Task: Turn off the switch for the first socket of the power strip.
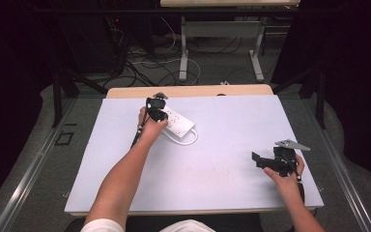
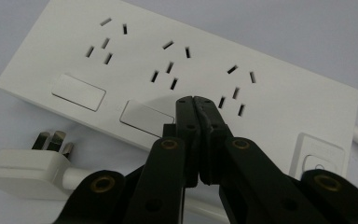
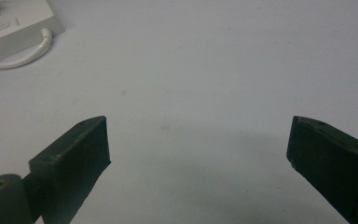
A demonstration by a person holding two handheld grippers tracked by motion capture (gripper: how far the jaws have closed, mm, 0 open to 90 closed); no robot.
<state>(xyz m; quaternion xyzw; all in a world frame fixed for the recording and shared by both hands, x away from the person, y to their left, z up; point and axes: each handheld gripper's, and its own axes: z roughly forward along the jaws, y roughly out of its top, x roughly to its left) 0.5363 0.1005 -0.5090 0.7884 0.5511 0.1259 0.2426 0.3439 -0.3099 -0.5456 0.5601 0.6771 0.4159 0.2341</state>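
The left gripper (image 2: 193,100), jaws pressed together on nothing, points its tip at the white power strip (image 1: 178,122) on the far-left worktop (image 1: 232,183), likely to press a switch (image 2: 142,116); push straight down. The right gripper (image 1: 265,162), jaws wide, hovers over bare surface near the right edge.

light: my desk (image 1: 222,159) bright, room around it dark | shadow: soft one under my right hand-held gripper (image 3: 198,149) | focus: near jaws blurred | grain: mild, no glare
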